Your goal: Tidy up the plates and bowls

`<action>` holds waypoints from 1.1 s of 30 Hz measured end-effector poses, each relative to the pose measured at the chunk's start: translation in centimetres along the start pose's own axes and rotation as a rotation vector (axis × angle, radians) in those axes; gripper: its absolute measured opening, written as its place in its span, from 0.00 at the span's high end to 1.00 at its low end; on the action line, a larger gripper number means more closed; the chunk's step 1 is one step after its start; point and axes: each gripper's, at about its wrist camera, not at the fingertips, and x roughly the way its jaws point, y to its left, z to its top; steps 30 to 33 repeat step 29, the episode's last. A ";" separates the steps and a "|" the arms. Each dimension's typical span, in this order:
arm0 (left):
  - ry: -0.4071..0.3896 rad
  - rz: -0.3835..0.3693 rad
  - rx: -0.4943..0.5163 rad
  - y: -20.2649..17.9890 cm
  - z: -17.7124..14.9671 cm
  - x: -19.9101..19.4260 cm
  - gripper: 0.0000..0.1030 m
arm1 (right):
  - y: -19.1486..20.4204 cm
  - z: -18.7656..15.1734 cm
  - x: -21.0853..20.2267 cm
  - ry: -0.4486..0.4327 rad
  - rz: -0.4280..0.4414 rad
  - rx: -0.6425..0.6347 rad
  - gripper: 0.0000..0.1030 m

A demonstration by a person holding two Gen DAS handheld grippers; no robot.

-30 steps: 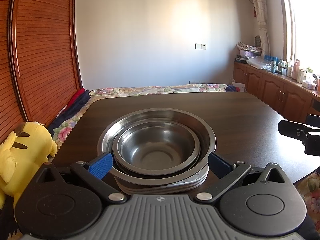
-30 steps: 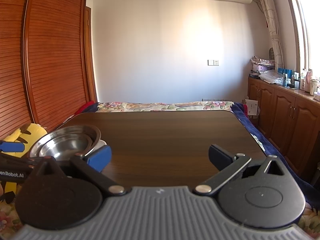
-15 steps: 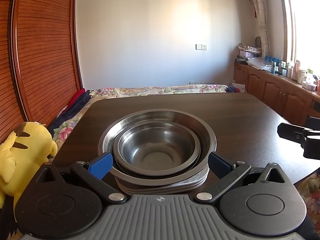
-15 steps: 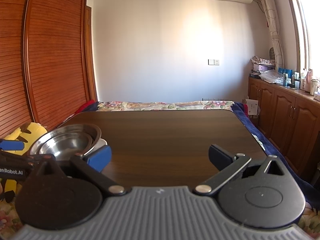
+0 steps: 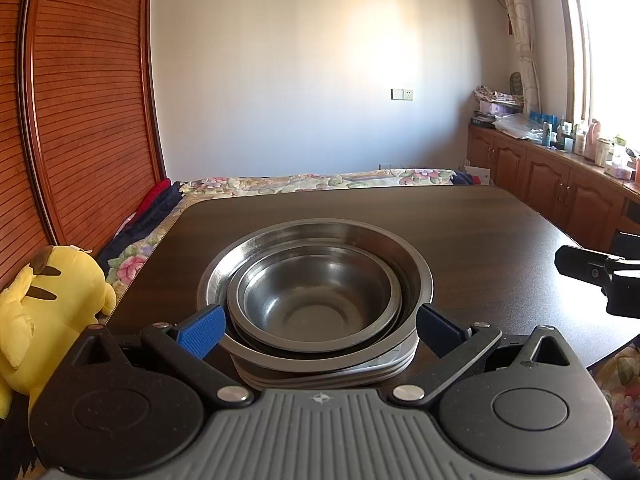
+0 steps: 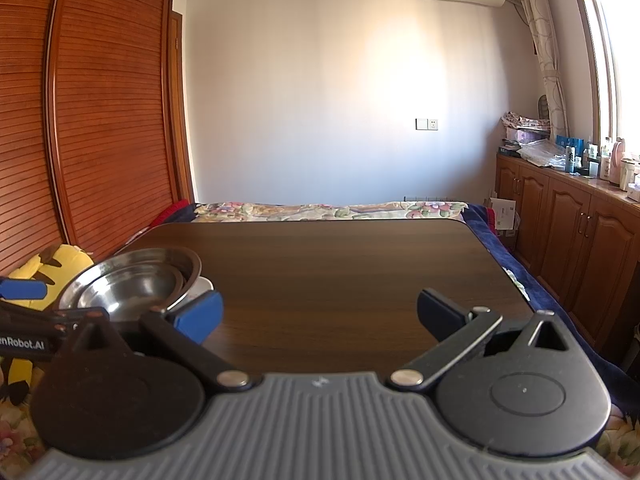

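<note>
Three steel bowls are seen nested near the left front corner of the dark bench: a small bowl inside a middle bowl, and both inside a large bowl. The nest is set on a stack of pale plates, of which only the edges are shown; several edges can be made out, but their number cannot be told. In the right wrist view the same bowls are seen at the left, with a white plate edge showing beside them.

The left gripper is held at the near side of the stack, its two fingers spread wide, one on each side of the large bowl and close to its rim; whether the rim is touched cannot be told. Nothing is clamped.

The right gripper is held over bare bench, well apart from the stack, its two fingers likewise spread wide with nothing between them.

One yellow plush toy is seen off the bench's left edge. A bed with a flowered cover lies beyond the bench, and wooden cabinets line the right wall.
</note>
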 end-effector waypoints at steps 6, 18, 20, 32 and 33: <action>0.001 -0.002 0.001 0.0 0.0 0.0 0.00 | 0.0 0.0 0.0 0.000 0.001 -0.001 0.00; 0.001 -0.001 0.001 0.0 0.0 0.0 0.00 | -0.1 0.0 -0.1 0.000 0.001 0.000 0.00; 0.001 -0.001 0.000 0.0 0.1 0.0 0.00 | -0.1 0.0 0.0 0.000 0.000 -0.001 0.00; 0.001 -0.001 0.001 0.0 0.1 0.0 0.00 | -0.3 0.0 -0.1 0.000 0.000 0.001 0.00; 0.001 -0.001 0.001 0.0 0.1 0.0 0.00 | -0.3 0.0 -0.1 0.000 0.000 0.001 0.00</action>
